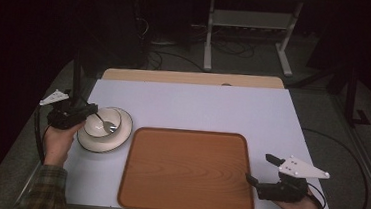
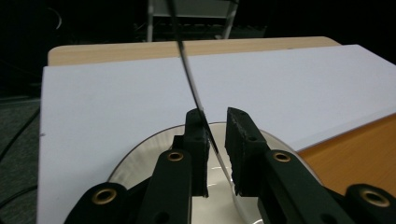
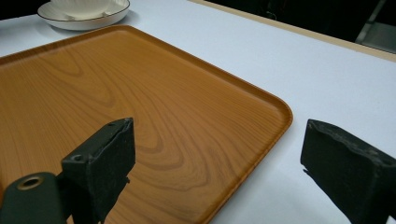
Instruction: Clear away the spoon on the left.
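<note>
A white bowl [image 1: 98, 122] sits on a white plate [image 1: 116, 145] with a dark rim, at the table's left. A metal spoon [image 1: 107, 125] lies in the bowl, its handle pointing at my left gripper [image 1: 93, 110]. In the left gripper view the handle [image 2: 189, 79] runs between the jaws of my left gripper [image 2: 215, 119], against one jaw, with a gap to the other; the plate [image 2: 135, 161] lies below. My right gripper [image 1: 259, 167] stands wide open at the right edge of the wooden tray [image 1: 188, 170], holding nothing; the right gripper [image 3: 219, 135] straddles the tray's corner [image 3: 275, 112].
A pale sheet [image 1: 193, 105] covers the wooden table [image 1: 190, 78]. The tray is bare. The plate with the bowl [image 3: 79, 18] shows far off in the right gripper view. Beyond the table are a dark floor, cables and a metal stand [image 1: 249, 29].
</note>
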`<state>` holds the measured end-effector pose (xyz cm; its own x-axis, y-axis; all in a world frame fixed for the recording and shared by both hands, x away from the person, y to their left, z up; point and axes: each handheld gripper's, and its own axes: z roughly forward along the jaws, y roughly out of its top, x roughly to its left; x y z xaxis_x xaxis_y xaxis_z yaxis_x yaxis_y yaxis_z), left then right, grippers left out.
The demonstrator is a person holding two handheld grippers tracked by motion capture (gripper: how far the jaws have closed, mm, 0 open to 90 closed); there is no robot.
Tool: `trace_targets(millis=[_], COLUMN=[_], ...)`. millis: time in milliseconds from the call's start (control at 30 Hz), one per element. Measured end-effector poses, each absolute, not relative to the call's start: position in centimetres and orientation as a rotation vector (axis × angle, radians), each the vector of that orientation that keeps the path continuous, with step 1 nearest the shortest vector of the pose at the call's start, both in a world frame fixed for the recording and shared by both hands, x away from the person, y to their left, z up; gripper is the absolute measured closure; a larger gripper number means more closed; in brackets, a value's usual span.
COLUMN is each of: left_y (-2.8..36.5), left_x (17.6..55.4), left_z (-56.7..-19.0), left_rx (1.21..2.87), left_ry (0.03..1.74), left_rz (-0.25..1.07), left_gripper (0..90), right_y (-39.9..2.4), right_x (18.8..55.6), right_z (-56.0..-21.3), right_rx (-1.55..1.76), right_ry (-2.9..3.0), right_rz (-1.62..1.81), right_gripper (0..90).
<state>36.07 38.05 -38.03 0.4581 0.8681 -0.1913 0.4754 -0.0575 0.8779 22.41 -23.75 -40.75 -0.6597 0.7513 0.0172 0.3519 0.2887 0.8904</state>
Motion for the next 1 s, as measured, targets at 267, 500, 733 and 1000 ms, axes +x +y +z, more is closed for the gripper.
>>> trace_targets(millis=[267, 500, 733, 1000], left_y=[37.2, 36.8, 37.4, 38.4], left_x=[36.1, 36.2, 36.0, 35.4], left_z=[-37.7, -37.7, -37.3, -36.3], left_rx=[1.701, 1.711, 1.69, 1.664], left_ry=[1.118, 1.1, 1.093, 1.088], left_rz=[0.437, 0.43, 0.44, 0.467], left_gripper=[84.2, 87.9, 88.2, 88.2], right_y=[-23.8, -23.8, -23.8, -23.8], right_x=[22.4, 22.4, 22.4, 22.4], right_z=[-40.7, -40.7, -40.7, -40.7], right_rx=[0.99, 0.989, 0.99, 0.991], right_ry=[2.156, 2.159, 2.16, 2.158], right_rz=[1.336, 1.334, 1.336, 1.337], right_gripper=[10.3, 10.7, 11.0, 11.2])
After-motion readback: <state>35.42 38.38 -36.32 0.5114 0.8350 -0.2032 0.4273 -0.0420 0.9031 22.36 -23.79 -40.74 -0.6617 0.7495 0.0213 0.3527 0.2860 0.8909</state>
